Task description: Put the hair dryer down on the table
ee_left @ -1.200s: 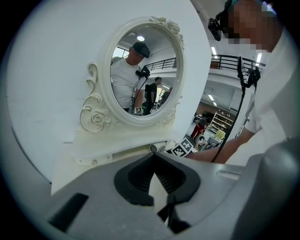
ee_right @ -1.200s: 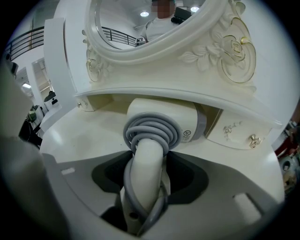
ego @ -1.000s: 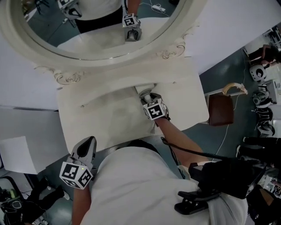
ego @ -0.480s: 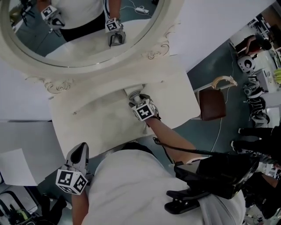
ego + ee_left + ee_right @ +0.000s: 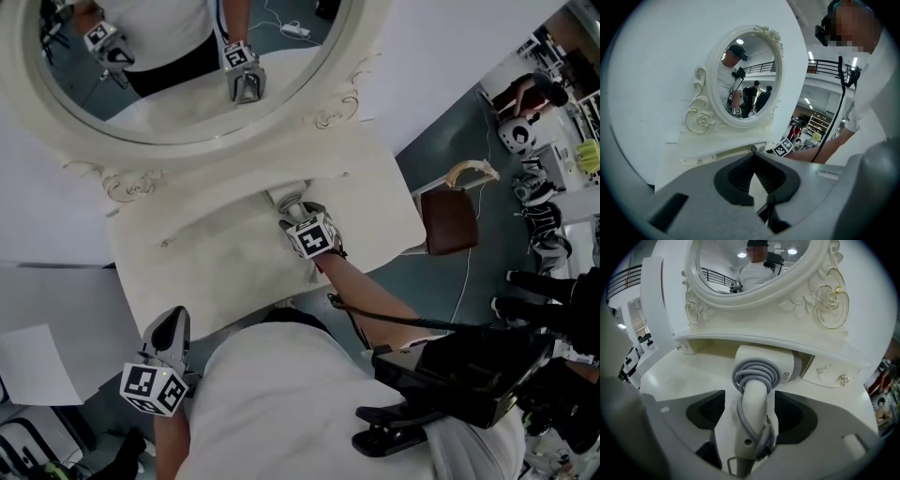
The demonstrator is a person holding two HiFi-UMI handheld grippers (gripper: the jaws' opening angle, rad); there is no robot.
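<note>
The white plastic hair dryer [image 5: 764,364], its grey cord [image 5: 754,376] coiled round the handle, lies on the cream-painted dressing table [image 5: 679,376], its barrel just under the ledge of the oval mirror with the carved white frame [image 5: 754,296]. The right gripper [image 5: 750,399] is opening: the handle sits between its jaws, but the pads appear to stand clear of it on both sides. The risk, as I judge it, is in pulling back: a jaw could snag the loose cord loops near the handle's end and drag or roll the dryer. Only the right gripper view shows those loops and the gaps at the pads. In the head view the right gripper [image 5: 298,214] covers most of the hair dryer [image 5: 289,199], yet that view alone shows the left gripper [image 5: 173,321] off the table's front edge, jaws together and empty.
</note>
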